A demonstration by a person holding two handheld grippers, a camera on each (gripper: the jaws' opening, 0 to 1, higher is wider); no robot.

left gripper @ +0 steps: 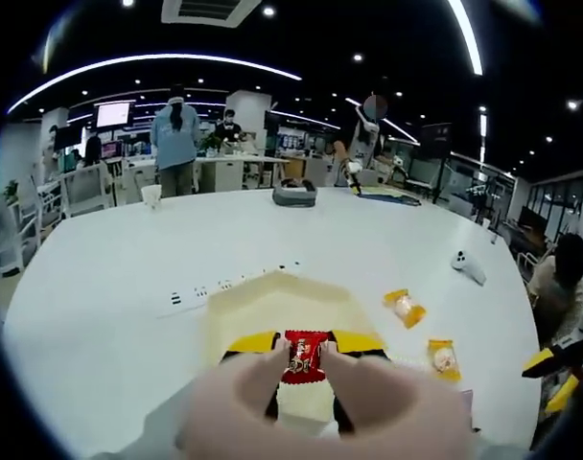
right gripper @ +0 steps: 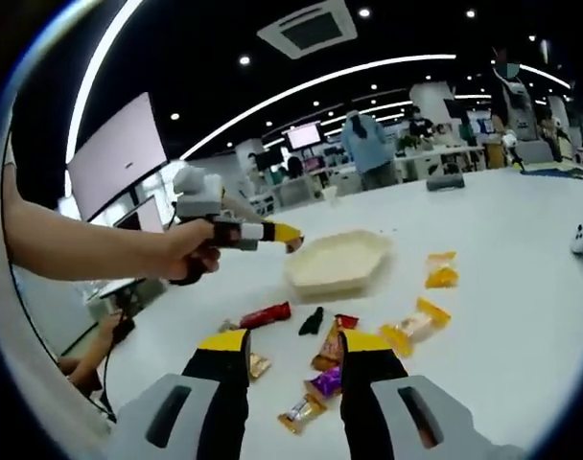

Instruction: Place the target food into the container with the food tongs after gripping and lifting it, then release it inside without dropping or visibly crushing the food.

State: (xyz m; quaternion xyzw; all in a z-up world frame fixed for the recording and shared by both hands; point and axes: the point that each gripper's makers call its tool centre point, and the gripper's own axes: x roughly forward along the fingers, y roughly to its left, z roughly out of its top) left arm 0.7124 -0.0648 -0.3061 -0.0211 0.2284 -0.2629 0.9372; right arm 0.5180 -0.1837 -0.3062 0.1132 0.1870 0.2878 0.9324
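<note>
Target food: small red snack packet (left gripper: 306, 356), white print on the wrapper, pinched between the yellow-tipped jaws of the left gripper (left gripper: 304, 353), held above the cream hexagonal container (left gripper: 272, 297). Wrapper looks uncrushed. In the right gripper view the left gripper (right gripper: 282, 235) sits over the container (right gripper: 338, 264), whose inside looks bare. Right gripper (right gripper: 287, 350) open, holding nothing, above loose wrapped snacks on the white desk (right gripper: 522, 316): red bar (right gripper: 266, 314), purple packet (right gripper: 326, 383), orange packets (right gripper: 441, 269).
</note>
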